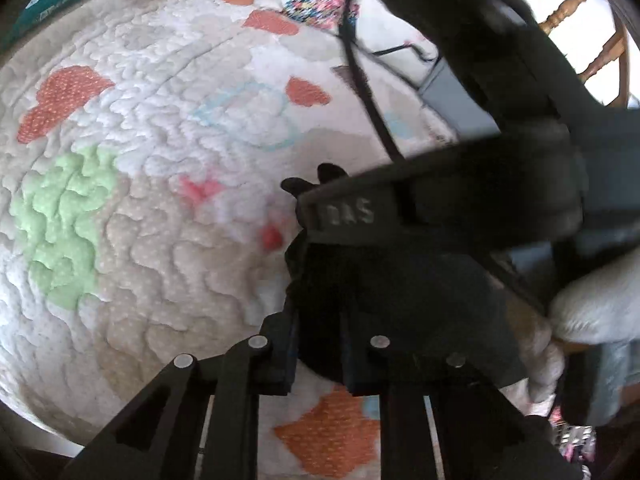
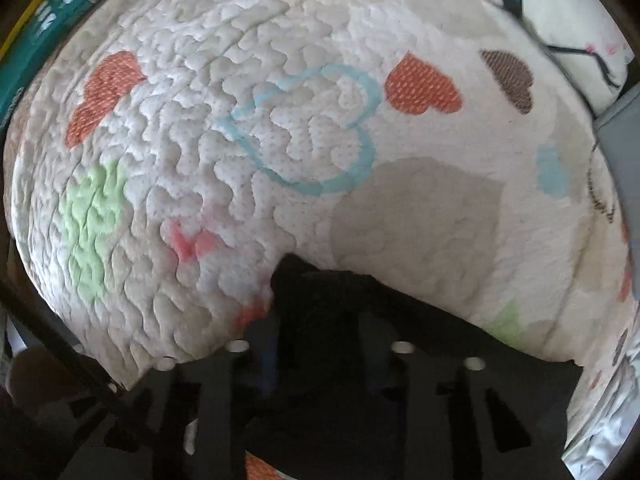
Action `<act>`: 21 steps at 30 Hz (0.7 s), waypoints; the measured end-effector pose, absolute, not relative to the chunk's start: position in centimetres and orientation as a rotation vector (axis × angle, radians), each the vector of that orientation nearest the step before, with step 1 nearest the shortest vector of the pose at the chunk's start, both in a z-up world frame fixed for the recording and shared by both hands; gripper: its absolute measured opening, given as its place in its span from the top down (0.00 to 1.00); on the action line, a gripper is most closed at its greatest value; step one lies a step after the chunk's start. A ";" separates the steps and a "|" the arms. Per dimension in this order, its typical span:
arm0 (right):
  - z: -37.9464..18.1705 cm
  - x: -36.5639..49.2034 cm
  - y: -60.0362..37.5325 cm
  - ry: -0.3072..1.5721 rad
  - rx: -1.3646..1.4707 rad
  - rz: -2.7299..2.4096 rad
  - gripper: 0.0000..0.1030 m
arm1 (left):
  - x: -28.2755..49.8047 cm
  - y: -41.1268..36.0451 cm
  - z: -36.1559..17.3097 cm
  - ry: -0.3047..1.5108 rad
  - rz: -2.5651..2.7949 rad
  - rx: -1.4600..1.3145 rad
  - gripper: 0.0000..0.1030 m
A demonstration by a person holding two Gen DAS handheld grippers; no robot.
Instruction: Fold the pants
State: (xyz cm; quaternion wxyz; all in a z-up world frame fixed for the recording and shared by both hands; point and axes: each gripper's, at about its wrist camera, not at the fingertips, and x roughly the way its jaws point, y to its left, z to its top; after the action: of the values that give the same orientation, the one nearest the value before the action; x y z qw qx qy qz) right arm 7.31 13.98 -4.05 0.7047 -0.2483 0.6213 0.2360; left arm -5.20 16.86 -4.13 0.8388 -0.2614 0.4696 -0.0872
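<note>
Black pants (image 1: 420, 240) drape over quilt (image 1: 160, 220), hiding wooden chair (image 1: 592, 32).

From the left wrist we looked slantwise down along the jaws, close over the quilt (image 1: 132, 216). From the right wrist we faced straight down, nearer still. Both views shared the blue heart outline (image 2: 316, 128), the green patch (image 2: 94, 216) and the black pants (image 2: 332, 304).

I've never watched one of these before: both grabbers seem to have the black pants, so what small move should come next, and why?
Probably lift both together and carry the fabric across the quilt to start a fold. The left gripper is clamped on the black pants by the waistband, the right gripper pinches dark cloth too, and the quilt ahead looks bare.
</note>
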 end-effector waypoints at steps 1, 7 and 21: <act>-3.4 7.1 13.2 1.363 -0.527 0.534 0.75 | -5.3 16.6 -3.8 0.980 -0.210 -0.562 0.84; 0.1 6.4 6.6 1.287 -0.370 0.549 0.77 | -4.8 12.4 -2.3 0.943 -0.362 -0.552 0.84; -0.6 6.5 -12.4 1.295 -0.018 0.379 0.77 | -3.4 4.4 -0.5 0.936 -0.715 -0.513 0.81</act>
State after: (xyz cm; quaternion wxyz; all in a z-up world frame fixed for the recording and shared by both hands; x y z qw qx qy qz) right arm 6.46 -12.36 -0.64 0.7809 -0.0085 0.5994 0.1756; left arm -3.36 4.39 -0.52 0.8007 -0.2392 0.4365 -0.3334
